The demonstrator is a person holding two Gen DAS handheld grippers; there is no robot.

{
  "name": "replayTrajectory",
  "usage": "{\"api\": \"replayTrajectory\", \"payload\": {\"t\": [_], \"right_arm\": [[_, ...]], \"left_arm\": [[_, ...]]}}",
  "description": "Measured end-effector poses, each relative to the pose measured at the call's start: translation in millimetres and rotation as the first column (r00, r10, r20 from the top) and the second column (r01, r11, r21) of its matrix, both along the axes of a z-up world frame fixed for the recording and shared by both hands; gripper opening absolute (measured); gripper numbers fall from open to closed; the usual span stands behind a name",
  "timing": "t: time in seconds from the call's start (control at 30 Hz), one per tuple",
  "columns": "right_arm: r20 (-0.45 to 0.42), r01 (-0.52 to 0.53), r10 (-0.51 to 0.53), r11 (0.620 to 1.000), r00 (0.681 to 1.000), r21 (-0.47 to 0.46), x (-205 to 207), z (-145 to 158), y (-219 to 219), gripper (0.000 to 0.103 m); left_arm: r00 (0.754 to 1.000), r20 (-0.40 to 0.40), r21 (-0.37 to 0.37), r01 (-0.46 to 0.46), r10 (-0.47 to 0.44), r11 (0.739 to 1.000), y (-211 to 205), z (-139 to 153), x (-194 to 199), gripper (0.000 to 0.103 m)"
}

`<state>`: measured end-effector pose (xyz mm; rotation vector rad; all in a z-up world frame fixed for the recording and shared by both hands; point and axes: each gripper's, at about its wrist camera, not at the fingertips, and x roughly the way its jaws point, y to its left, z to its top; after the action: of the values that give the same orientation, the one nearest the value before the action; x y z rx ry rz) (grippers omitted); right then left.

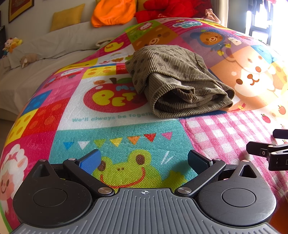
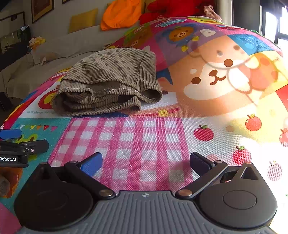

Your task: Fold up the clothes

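A brown corduroy garment with dark dots (image 1: 178,79) (image 2: 109,81) lies folded into a thick bundle on the colourful cartoon play mat (image 1: 126,133) (image 2: 144,136). My left gripper (image 1: 144,162) stands open over the green frog print, a short way in front of the garment, with nothing between its blue pads. My right gripper (image 2: 145,163) is open too, over the pink check patch, to the right of and nearer than the bundle. Each gripper shows at the edge of the other's view: the right one (image 1: 270,153), the left one (image 2: 19,144).
A beige sofa (image 1: 45,54) runs along the left behind the mat, with a yellow cushion (image 1: 66,16), an orange bundle (image 1: 113,12), red plush (image 1: 167,9) and small soft toys (image 1: 12,44). Bright window light falls at the far right (image 1: 261,16).
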<state>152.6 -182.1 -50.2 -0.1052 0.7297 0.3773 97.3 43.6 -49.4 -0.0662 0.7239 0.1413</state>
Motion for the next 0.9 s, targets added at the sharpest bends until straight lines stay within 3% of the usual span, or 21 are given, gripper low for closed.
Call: {"api": "replayTrajectory", "payload": {"t": [0.9], "right_arm": [[0.0,0.003,-0.003,1.0,1.0,0.01,0.1,0.2,-1.1,0.103]], "left_arm": [[1.0,0.005,0.004,0.004,-0.004,1.0,-0.1,-0.6,-0.7,0.103]]}}
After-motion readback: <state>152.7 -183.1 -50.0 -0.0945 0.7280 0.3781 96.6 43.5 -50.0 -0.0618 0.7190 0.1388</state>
